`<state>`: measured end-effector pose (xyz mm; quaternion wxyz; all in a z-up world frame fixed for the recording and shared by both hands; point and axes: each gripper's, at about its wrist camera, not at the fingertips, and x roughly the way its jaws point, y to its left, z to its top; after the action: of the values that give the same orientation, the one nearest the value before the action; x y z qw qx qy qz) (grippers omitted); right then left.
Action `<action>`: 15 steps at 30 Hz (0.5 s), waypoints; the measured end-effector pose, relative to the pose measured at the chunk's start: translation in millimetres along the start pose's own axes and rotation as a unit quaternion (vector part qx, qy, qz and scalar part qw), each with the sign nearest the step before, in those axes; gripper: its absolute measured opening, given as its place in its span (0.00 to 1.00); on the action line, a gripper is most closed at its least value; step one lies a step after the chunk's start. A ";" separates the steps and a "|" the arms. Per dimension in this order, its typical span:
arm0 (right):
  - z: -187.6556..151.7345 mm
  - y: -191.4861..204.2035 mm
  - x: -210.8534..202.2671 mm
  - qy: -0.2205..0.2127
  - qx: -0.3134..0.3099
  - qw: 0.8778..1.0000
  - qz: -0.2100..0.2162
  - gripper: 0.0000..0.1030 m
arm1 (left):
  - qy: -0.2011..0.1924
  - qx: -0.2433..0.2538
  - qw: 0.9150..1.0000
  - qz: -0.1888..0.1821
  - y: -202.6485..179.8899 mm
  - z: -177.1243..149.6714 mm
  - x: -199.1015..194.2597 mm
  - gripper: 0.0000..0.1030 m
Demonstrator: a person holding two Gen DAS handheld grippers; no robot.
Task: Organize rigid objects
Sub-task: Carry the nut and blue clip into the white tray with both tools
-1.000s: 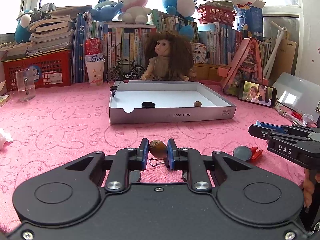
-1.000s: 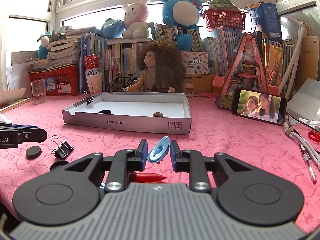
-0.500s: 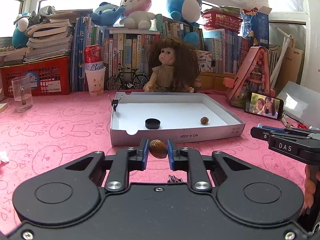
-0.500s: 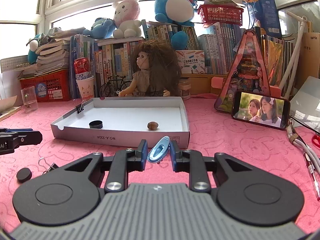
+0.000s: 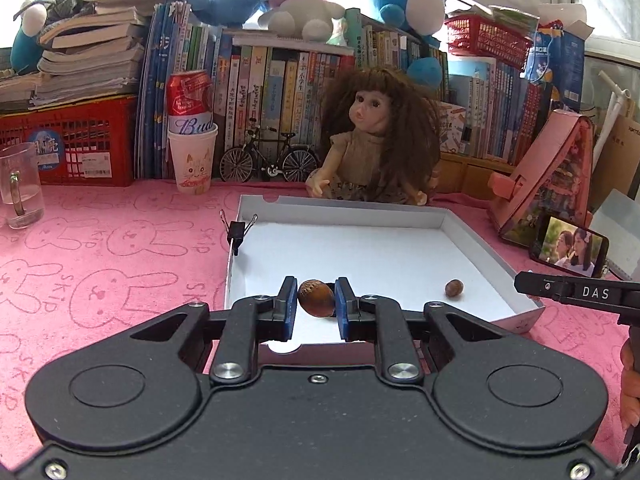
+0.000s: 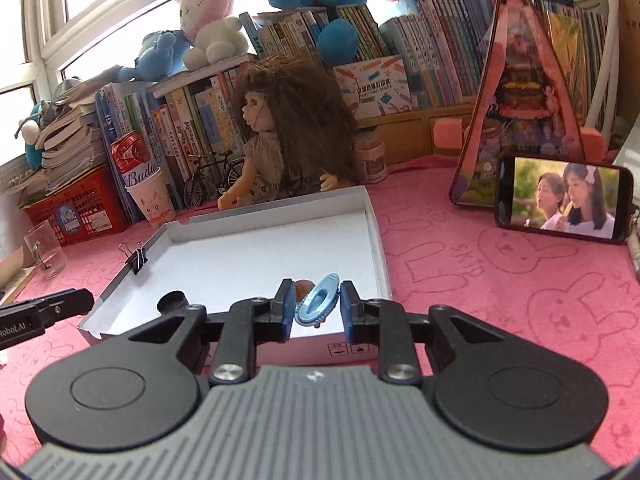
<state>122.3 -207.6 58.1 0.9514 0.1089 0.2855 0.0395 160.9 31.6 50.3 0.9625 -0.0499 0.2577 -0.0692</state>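
My left gripper [image 5: 316,300] is shut on a brown nut [image 5: 315,298], held above the near edge of the shallow white box [image 5: 360,210]. A second small nut [image 5: 454,287] lies inside the box at the right. In the right wrist view my right gripper [image 6: 314,304] is shut on a light blue hair clip [image 6: 317,305], over the box's [image 6: 376,236] near right corner. A black round cap [image 6: 173,302] lies in the box at its near left. A black binder clip [image 5: 237,230] grips the box's left wall, also binder clip [image 6: 137,259].
A doll [image 5: 374,136] sits just behind the box. A paper cup with a red can [image 5: 192,140], a toy bicycle [image 5: 269,158], a glass mug [image 5: 18,188], a red crate [image 5: 68,140] and books line the back. A phone [image 6: 562,198] leans on a pink stand [image 6: 516,92] at right.
Both grippers have moved forward from the pink cloth to over the white box, each keeping its object. The right gripper has rolled, tilting its view.
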 end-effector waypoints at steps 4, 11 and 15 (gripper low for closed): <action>10.8 1.7 23.2 0.031 0.001 1.000 -0.003 0.27 | 0.031 -0.021 0.999 0.009 7.1 6.3 32.0 0.18; 17.4 4.6 47.9 0.062 -0.013 0.998 -0.023 0.27 | 0.059 -0.026 0.998 0.026 12.2 8.4 64.6 0.18; 17.1 2.7 57.5 0.073 -0.005 0.997 -0.026 0.27 | 0.066 -0.021 0.997 0.031 9.3 6.4 74.5 0.18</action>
<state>179.6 -200.2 41.9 0.9291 0.0938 0.3569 0.0243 229.0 29.3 18.1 0.9438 -0.0575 0.3233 -0.0368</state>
